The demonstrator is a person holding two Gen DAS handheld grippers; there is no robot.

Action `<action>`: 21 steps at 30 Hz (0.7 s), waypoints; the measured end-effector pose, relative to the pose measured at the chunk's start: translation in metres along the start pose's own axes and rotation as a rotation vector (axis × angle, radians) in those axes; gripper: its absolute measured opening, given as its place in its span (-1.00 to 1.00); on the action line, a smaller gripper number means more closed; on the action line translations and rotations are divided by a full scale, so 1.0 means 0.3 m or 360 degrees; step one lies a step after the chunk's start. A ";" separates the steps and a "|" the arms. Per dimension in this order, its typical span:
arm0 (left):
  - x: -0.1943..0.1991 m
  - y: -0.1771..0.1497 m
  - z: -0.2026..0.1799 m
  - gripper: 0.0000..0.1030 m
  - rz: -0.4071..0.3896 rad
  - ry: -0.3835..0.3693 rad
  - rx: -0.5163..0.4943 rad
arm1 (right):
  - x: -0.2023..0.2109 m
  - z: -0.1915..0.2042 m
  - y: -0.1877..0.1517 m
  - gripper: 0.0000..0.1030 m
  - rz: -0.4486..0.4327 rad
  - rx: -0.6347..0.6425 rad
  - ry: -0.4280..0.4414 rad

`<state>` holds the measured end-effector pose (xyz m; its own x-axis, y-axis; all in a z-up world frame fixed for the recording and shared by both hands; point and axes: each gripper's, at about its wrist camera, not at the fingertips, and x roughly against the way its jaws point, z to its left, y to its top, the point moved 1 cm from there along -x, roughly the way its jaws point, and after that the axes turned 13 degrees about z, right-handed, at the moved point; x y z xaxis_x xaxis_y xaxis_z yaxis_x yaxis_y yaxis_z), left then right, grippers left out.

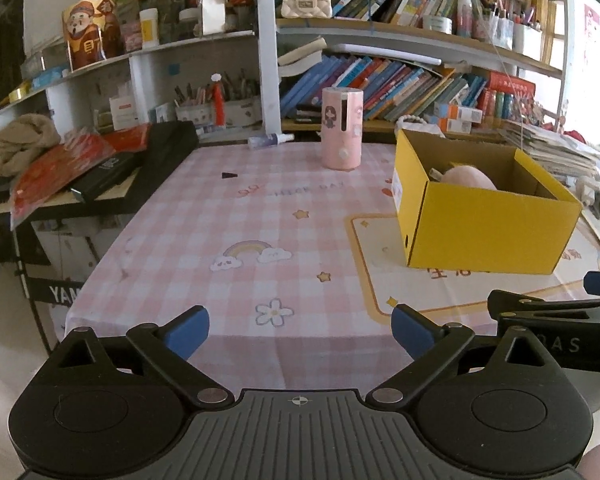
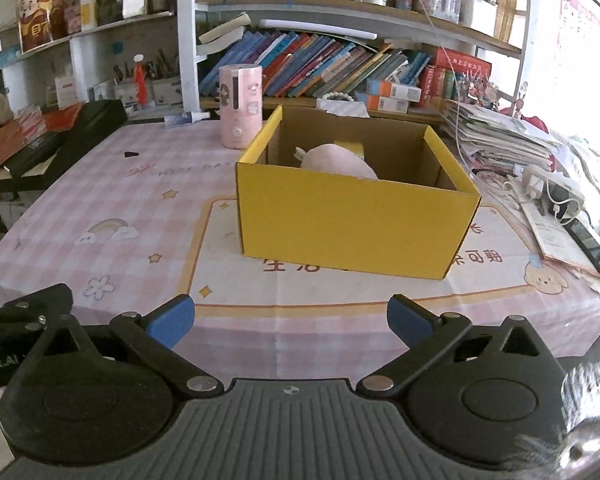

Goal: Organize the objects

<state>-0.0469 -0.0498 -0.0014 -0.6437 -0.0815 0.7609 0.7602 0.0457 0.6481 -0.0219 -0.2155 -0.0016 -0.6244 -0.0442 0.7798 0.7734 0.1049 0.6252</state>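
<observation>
Left gripper (image 1: 300, 332): blue-padded jaws spread wide, nothing between them, held over the near edge of the pink checked tablecloth (image 1: 240, 220). Right gripper (image 2: 291, 322): jaws likewise fully apart and empty, poised at the same near edge, just beside the left unit. Open yellow cardboard box (image 2: 352, 224): straight ahead of the right gripper, ahead and to the right of the left one, standing upright on a cream printed panel of the cloth. Inside the box: a soft pink rounded object (image 2: 336, 160), lying against the far side, only partly visible above the rim; beside it a small yellow-topped item, too hidden to identify. Tall pink cylindrical container with cartoon stickers (image 1: 341, 128): upright, beyond the left gripper, well apart from the box, near the far table edge. Small black wedge-shaped piece (image 1: 229, 175): on the cloth, ahead and left of the left gripper. Crowded bookshelves (image 1: 400, 88) behind the table.
</observation>
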 end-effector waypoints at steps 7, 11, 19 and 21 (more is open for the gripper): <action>0.004 -0.009 0.000 0.93 0.0011 0.0005 -0.0019 | 0.007 0.006 -0.020 1.00 0.0013 -0.0018 -0.0003; 0.003 -0.011 0.001 0.93 0.0015 0.0012 -0.0017 | 0.006 0.005 -0.022 1.00 0.0017 -0.0021 0.0000; 0.000 -0.006 -0.001 0.93 0.0031 0.0039 -0.0014 | 0.005 0.004 -0.021 1.00 0.0015 -0.0022 -0.0011; -0.001 -0.005 -0.003 0.93 0.0034 0.0044 -0.0014 | 0.005 0.003 -0.022 1.00 0.0011 -0.0022 -0.0023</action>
<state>-0.0478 -0.0507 -0.0026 -0.6245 -0.1081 0.7735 0.7748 0.0388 0.6310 -0.0280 -0.2152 -0.0046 -0.6205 -0.0292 0.7836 0.7790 0.0917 0.6203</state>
